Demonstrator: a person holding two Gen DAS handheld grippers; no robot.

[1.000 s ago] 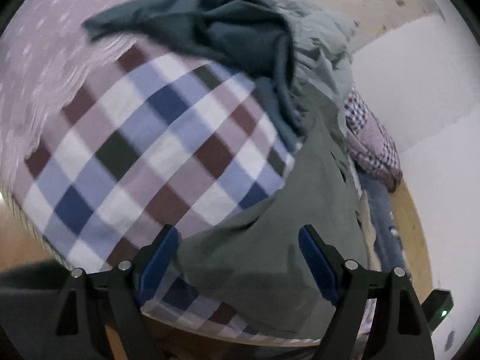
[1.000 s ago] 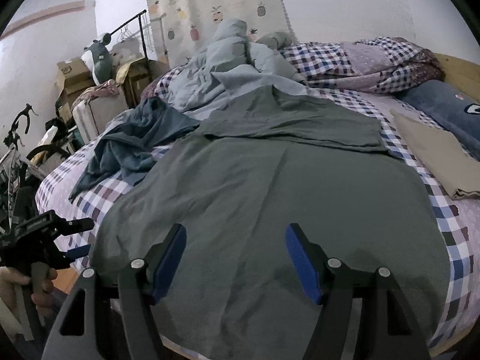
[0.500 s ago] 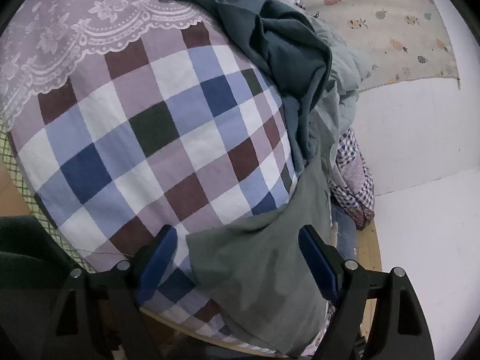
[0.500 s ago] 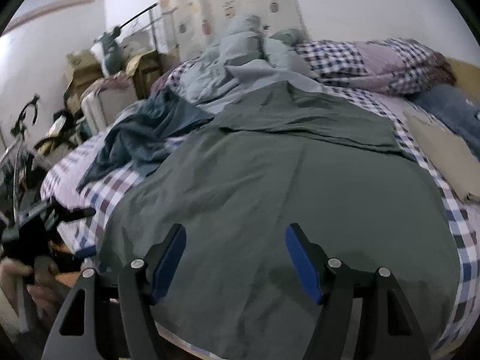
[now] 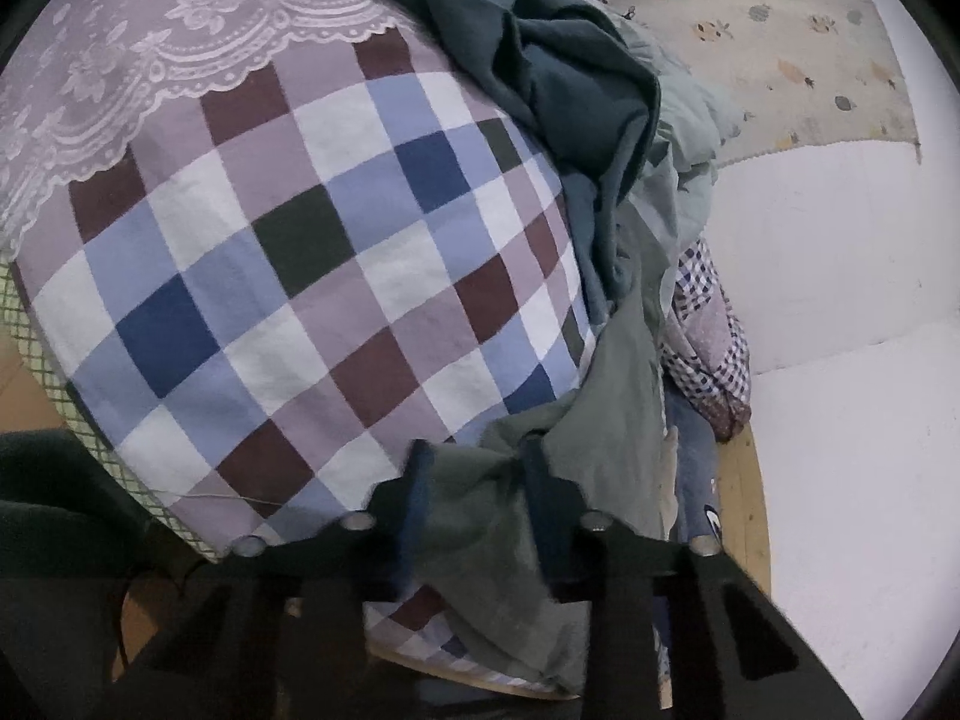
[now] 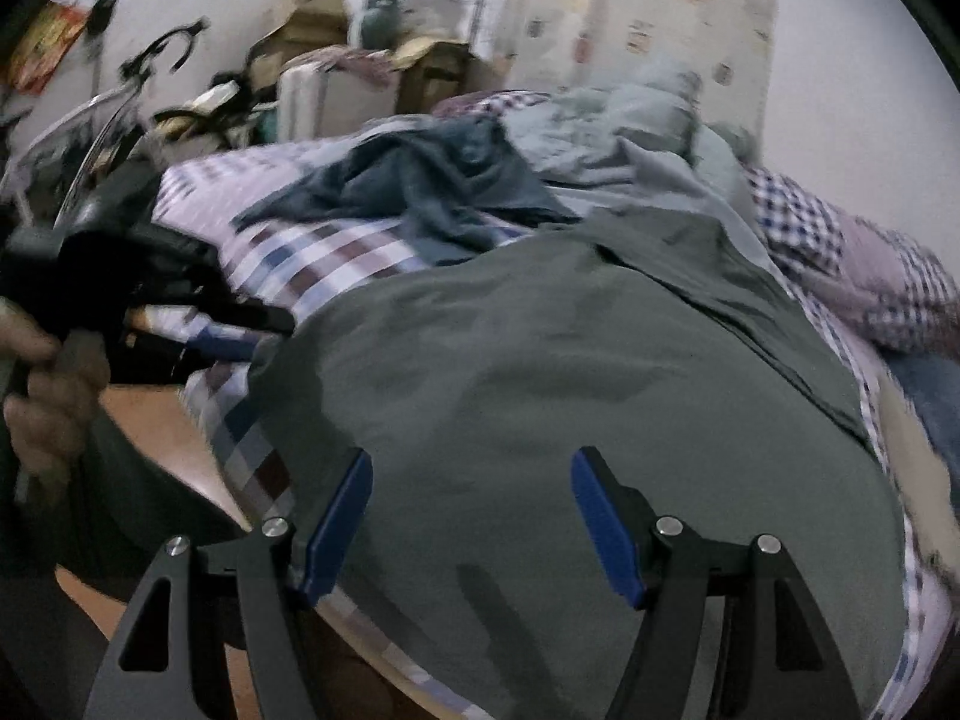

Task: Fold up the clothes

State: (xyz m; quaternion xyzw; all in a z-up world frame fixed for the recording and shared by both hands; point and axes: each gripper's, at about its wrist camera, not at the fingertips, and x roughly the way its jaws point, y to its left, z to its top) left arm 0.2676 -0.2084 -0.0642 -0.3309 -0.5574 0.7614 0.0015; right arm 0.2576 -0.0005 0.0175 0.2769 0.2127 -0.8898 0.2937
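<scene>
While the grey-green garment point(image 6: 576, 396) lies spread over the checked bedspread point(image 5: 312, 276), you have this inventory to work from.

Left hand-held gripper point(image 5: 474, 498): jaws nearly together, pinching a bunched corner of the garment at the bed's near edge. In the right wrist view the same tool shows dark and blurred at that corner.

Right hand-held gripper point(image 6: 471, 516): jaws wide apart, hovering over the garment's near hem, gripping nothing.

Dark teal garment point(image 5: 540, 60): crumpled on the bedspread just beyond the grey-green one, apparently overlapping its far edge.

Pale blue quilt point(image 6: 654, 138): heaped farther up the bed.

Risks, as a judgement: lifting with only one corner pinched would likely skew the garment and wrinkle it. The left grip holds a thick bunch, so it may slip or catch the bedspread beneath. Dragging the far edge could pull the teal garment along.
</scene>
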